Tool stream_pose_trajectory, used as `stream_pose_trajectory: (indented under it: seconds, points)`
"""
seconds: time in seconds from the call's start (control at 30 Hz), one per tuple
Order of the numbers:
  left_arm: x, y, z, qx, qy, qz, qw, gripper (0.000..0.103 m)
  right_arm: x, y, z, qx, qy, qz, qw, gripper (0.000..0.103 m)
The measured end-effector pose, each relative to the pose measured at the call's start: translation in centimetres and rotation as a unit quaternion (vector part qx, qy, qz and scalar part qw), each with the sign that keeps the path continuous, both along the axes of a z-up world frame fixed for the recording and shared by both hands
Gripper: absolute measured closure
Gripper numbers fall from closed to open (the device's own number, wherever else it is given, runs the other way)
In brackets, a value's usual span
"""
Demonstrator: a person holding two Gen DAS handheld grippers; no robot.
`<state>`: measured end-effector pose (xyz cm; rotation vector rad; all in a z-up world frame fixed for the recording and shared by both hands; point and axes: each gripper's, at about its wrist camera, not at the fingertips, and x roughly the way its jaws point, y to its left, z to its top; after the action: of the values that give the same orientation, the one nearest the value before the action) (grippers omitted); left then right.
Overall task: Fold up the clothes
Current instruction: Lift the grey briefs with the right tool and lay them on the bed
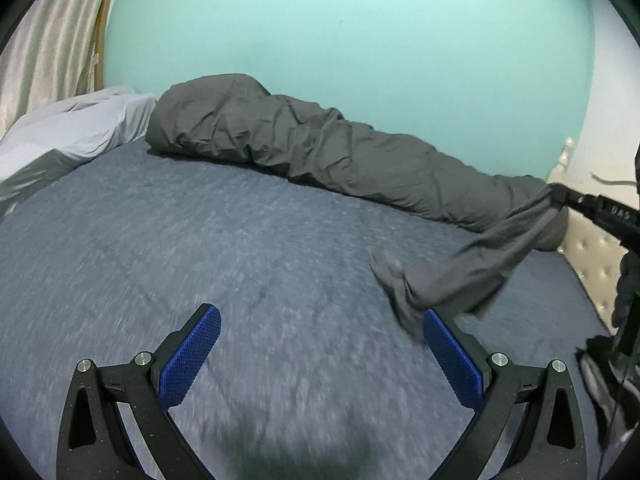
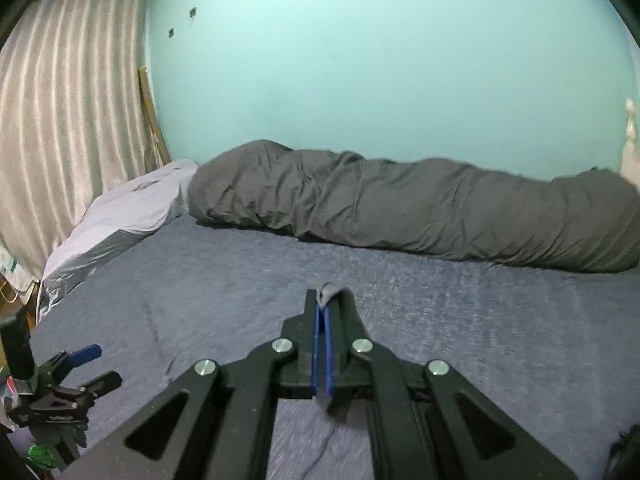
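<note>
the left gripper [image 1: 320, 352] is closest to us in its own view, low over the bed, and its two blue pads [image 1: 192, 356] stand wide apart with nothing between them — it is let go and empty.

now from big to small. the bed [image 1: 200, 240] has a blue-grey cover and fills most of both views. along the far side, against the green wall [image 1: 340, 32], lies a long rolled dark grey duvet [image 1: 300, 148]. at the left end sits a pale pillow [image 1: 76, 128], with a striped curtain [image 2: 68, 112] behind it.

the thing to fold is a small grey garment [image 1: 460, 276]. in the left view it hangs from the right gripper [image 2: 326, 296] on the right side, in front of the duvet's end, with its low end loose close over the bed. the right gripper is clenched tight on a pinch of that grey cloth, which pokes out at the tip of its fingers.

the step now looks like lifting the garment up so it can be spread flat. to do it well, the right gripper should keep its pinch firm, and the empty left one should catch another corner or edge. then both can pull the cloth gently wide and lay it on the open part of the bed, away from the duvet.
</note>
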<state>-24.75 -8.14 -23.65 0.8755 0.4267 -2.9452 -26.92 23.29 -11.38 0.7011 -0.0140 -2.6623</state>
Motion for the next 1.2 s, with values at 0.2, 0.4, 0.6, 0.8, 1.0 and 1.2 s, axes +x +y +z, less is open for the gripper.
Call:
stream_pose_trajectory:
  seconds: [0.2,0.4,0.6,0.8,1.0,1.2]
  points:
    - [8.2,1.2,0.4,0.005,-0.015,-0.02,0.9997,0.0,10.4,-0.9,4.7,0.006,0.003,-0.008,1.0,0.101]
    - [14.3,1.9,-0.5,0.03,-0.027,-0.038,0.9984,0.0,18.6,-2.4,7.0,0.033,-0.003,0.003,0.999,0.101]
    - [17.1,2.7,-3.5,0.036,-0.04,-0.053,0.9971,0.0,20.1,-2.8,2.2,0.041,-0.054,0.006,0.998,0.101]
    - [17.0,3.5,-9.1,0.041,-0.069,-0.064,0.9947,0.0,17.2,-2.3,-6.9,0.043,-0.119,-0.013,0.992,0.101]
    - [15.1,4.0,-13.6,0.041,-0.114,-0.075,0.9899,0.0,12.0,-0.5,-15.2,0.049,-0.16,-0.056,0.984,0.101]
    - [13.6,5.5,-14.4,0.038,-0.125,-0.097,0.9867,0.0,9.1,3.7,-20.0,0.025,-0.191,-0.13,0.973,0.094]
